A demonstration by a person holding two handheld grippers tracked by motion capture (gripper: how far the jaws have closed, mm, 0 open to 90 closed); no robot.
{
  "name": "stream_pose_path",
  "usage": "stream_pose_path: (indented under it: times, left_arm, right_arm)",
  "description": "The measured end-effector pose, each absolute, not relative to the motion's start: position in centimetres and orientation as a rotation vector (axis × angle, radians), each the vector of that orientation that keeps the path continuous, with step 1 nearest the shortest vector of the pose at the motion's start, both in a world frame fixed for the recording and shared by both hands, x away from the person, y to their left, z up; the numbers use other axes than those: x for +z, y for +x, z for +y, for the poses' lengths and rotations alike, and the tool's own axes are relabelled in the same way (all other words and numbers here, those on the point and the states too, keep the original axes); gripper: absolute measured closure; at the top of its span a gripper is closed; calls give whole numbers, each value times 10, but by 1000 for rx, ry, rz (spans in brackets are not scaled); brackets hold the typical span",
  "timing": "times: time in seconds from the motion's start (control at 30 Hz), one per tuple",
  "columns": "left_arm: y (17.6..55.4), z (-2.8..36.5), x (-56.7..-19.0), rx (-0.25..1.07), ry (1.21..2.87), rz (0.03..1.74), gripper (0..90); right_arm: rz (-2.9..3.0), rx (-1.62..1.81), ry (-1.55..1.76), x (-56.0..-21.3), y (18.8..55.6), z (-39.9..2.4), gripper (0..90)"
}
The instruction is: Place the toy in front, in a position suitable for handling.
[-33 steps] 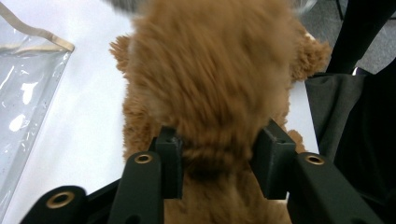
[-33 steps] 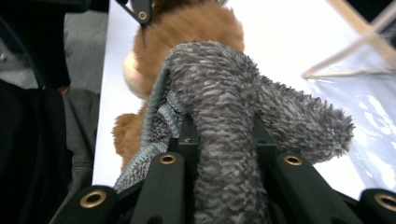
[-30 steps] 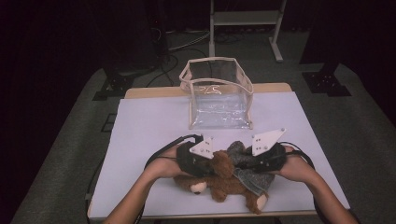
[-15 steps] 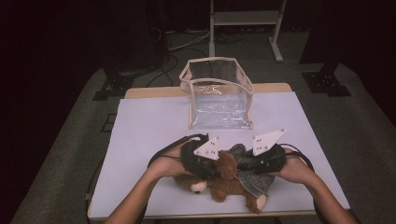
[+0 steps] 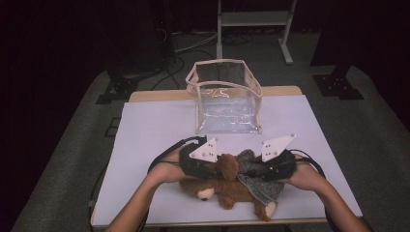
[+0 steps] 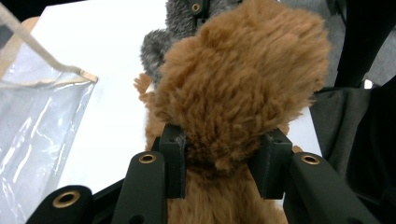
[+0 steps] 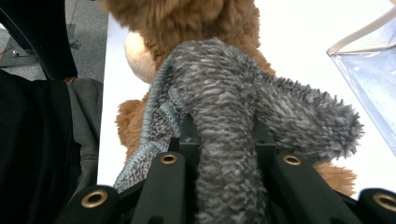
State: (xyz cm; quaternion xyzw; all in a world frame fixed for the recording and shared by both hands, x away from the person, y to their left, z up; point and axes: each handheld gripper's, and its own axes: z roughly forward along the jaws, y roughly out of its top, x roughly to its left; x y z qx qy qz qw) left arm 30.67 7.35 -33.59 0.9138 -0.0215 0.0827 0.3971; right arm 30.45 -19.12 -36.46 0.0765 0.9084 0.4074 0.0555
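Note:
A brown teddy bear [image 5: 227, 191] in a grey knitted garment [image 5: 256, 181] lies near the table's front edge. My left gripper [image 5: 216, 166] comes at it from the left. In the left gripper view its jaws have just been closing, and my left gripper [image 6: 222, 161] now presses on a round tuft of the bear's brown fur [image 6: 243, 79]. My right gripper [image 5: 249, 168] comes from the right. In the right gripper view my right gripper [image 7: 223, 135] is shut on a thick fold of the grey knit [image 7: 219, 93].
A clear plastic bag [image 5: 226, 99] with a beige rim stands open at the back middle of the white-covered table [image 5: 145, 130]. It is also at the left edge of the left gripper view, as the bag [image 6: 32, 121]. A dark floor with stands surrounds the table.
My left gripper nudged right toward the bear's head, then came back a little. The right hand and the bear have hardly moved.

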Motion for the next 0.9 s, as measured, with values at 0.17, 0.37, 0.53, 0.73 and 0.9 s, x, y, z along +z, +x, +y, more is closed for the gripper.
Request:
stream_pose_path:
  times: [0.17,0.37,0.53,0.73,0.9]
  left_arm:
    - [304,83,-340,209,2324,-31,618]
    - [303,91,-347,203,2335,-4,625]
    - [302,95,-351,193,2325,12,627]
    - [303,96,-353,184,2332,18,628]
    - [303,97,-353,184,2328,21,623]
  right_arm:
    - [2766,1222,233,-364,304,-191,730]
    - [2785,1141,208,-358,303,-186,730]
    - [2802,1088,196,-355,303,-182,730]
    - [2811,1072,181,-353,304,-182,729]
    - [2814,1047,167,-351,304,-180,729]
